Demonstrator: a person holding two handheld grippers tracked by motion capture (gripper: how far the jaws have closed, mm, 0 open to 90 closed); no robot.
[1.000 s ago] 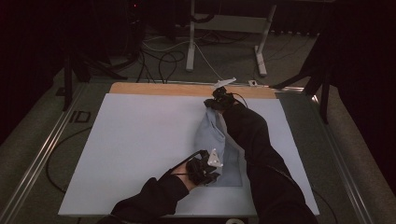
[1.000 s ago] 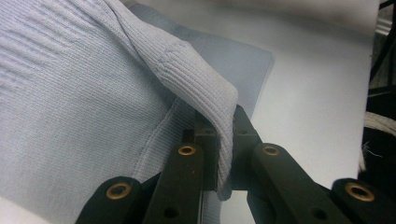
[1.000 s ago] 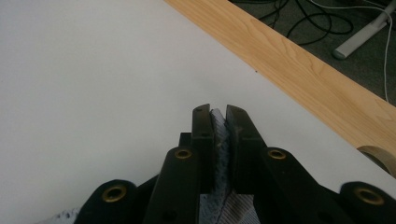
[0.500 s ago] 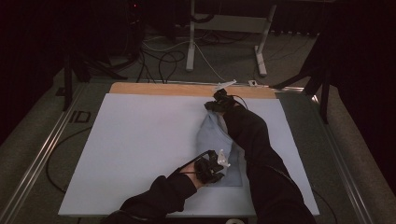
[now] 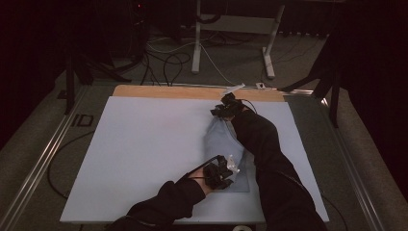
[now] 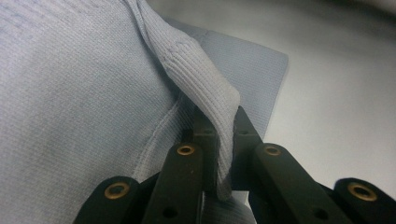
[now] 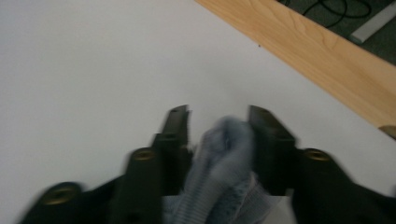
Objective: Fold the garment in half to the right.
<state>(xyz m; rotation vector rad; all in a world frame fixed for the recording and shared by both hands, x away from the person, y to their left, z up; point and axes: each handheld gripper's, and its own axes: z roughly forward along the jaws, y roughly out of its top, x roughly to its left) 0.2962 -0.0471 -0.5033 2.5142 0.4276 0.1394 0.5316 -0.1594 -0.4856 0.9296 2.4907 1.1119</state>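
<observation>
Your left gripper (image 6: pixel 219 140) has its jaws clamped on a ribbed fold of the pale blue knit garment (image 5: pixel 226 149), pinching the near hem. The right gripper (image 7: pixel 217 135), at the garment's far end near the light wooden strip (image 5: pixel 192 92), has just been opening its jaws; a bunch of blue cloth sits between them, apparently no longer pressed. The garment lies lengthwise on the white desk (image 5: pixel 144 144), right of centre. To finish this laying-out step well, keep the left grip firm and low, let the far end drop free before withdrawing, and avoid dragging the cloth into wrinkles.
</observation>
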